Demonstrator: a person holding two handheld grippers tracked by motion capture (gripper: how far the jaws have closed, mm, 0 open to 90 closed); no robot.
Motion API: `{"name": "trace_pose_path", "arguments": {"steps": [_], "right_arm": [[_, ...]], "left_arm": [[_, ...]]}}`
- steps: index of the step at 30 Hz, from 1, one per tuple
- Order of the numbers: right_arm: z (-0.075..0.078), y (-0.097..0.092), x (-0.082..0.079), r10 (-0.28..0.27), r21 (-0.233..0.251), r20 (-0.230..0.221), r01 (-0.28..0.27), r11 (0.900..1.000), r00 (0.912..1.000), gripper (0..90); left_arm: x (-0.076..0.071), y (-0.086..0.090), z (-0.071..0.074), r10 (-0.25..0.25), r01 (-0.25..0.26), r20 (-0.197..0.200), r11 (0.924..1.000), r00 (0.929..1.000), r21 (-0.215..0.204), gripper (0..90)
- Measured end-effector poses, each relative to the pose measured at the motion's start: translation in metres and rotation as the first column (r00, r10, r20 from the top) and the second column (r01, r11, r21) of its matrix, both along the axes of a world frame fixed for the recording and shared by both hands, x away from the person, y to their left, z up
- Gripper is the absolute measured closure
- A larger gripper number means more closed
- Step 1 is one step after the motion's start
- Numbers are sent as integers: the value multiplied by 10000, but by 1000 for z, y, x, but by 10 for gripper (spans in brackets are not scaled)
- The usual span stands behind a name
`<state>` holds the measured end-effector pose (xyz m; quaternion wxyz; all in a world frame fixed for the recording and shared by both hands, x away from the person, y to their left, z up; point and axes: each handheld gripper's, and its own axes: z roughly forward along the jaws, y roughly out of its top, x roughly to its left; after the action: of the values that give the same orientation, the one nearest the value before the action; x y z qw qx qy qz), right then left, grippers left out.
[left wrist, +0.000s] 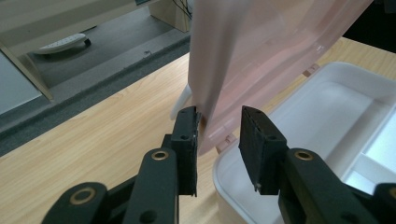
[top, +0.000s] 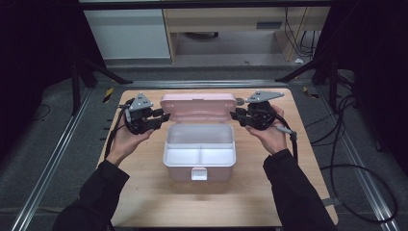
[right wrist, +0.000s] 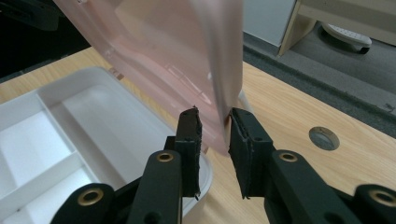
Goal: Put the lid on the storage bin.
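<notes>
The upright pink lid [top: 198,107] stood lengthwise between the left hand-held gripper [top: 166,117] and right hand-held gripper [top: 233,115], each straddling one end edge, neither yet clamped.

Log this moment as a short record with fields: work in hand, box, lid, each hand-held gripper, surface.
work in hand: handling the raised lid of a storage box
box: white box, open, tray with dividers inside
lid: pink lid, hinged up at the far side
left hand-held gripper: lid's edge between the jaws, one pad touching, gap at the other
right hand-held gripper: lid's other edge between the jaws, narrow gap
surface: wooden table
</notes>
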<state>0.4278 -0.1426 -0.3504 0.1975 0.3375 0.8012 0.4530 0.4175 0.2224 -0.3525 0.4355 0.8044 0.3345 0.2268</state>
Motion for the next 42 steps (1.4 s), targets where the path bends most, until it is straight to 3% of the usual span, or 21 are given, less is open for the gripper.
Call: {"name": "trace_pose_path", "arguments": {"steps": [6, 16, 20, 27, 34, 40, 42], "right_arm": [[-1, -4, -14, 183, 55, -100, -183, 9998, 9998, 797], [-12, -7, -38, 600, -351, -253, -609, 9975, 9979, 797], [-18, -10, -46, 700, -181, -421, -708, 9973, 9967, 795], [-26, -11, -61, 735, 88, -365, -732, 9973, 9966, 751], [-34, -13, -69, 591, -201, -594, -604, 9980, 9965, 665], [-43, -24, -79, 400, -168, -690, -412, 9990, 9968, 608], [-45, -29, -79, 283, -121, -726, -293, 9995, 9970, 589]], "left_arm": [[-12, 2, -1, -129, 130, -38, 9998, 9999, 130, 716], [-35, 3, -13, -358, 366, -173, 9981, 9992, 496, 719], [-45, 3, -17, -342, 356, -249, 9978, 9991, 562, 704], [-62, 3, -23, -311, 324, -394, 9988, 9987, 354, 673], [-75, 5, -34, -339, 365, -366, 9966, 9988, 737, 630], [-77, 19, -45, 82, -27, -690, 9969, 9976, 792, 621], [-77, 26, -49, 239, -186, -834, 9978, 9962, 639, 605]]}}
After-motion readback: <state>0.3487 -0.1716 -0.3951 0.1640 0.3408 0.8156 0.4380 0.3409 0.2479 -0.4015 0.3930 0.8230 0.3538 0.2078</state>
